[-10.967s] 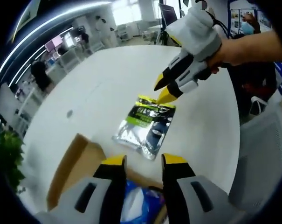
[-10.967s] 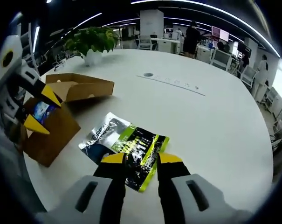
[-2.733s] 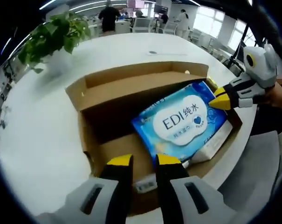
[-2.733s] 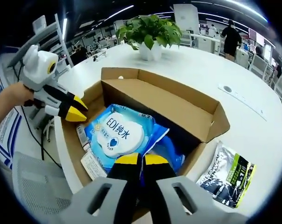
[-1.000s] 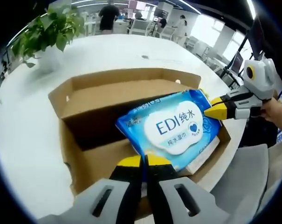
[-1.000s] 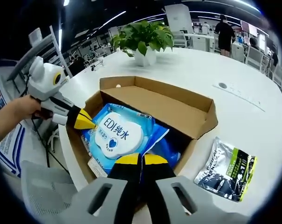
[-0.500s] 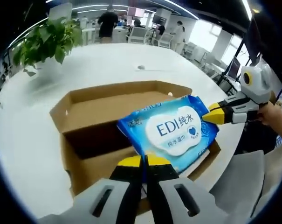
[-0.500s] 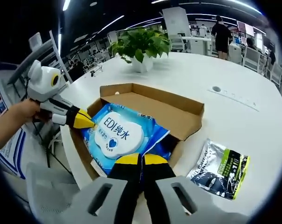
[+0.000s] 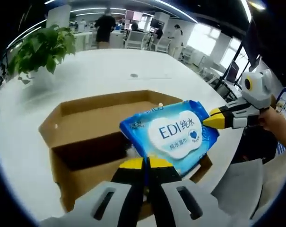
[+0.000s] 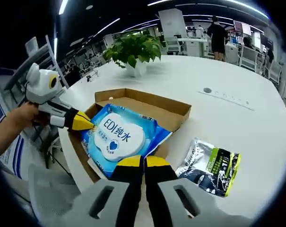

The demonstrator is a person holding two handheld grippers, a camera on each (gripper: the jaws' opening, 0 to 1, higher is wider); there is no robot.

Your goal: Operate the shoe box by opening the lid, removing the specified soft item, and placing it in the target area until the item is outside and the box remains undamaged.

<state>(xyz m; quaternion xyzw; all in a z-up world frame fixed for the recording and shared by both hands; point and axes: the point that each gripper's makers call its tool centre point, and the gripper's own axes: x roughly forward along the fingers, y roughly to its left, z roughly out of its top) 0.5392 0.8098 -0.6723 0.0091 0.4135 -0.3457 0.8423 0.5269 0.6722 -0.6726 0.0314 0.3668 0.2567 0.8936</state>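
Note:
A blue wet-wipes pack (image 9: 173, 135) marked EDI hangs above the open cardboard shoe box (image 9: 95, 111), held at both ends. My left gripper (image 9: 145, 163) is shut on its near edge. My right gripper (image 9: 206, 122) comes in from the right, shut on the far corner. In the right gripper view the same pack (image 10: 119, 135) hovers over the box (image 10: 152, 104), with my right gripper (image 10: 143, 163) shut on its near edge and my left gripper (image 10: 88, 125) shut on the left corner. The box lid flap lies folded back.
A silver and green pouch (image 10: 211, 165) lies on the white round table (image 10: 228, 123) to the right of the box. A potted plant (image 10: 133, 49) stands behind the box. A grey chair (image 10: 48, 189) sits by the table edge. People stand far off.
Both grippers have stayed shut on the wipes pack and raised it; it now hangs higher above the box than a second ago.

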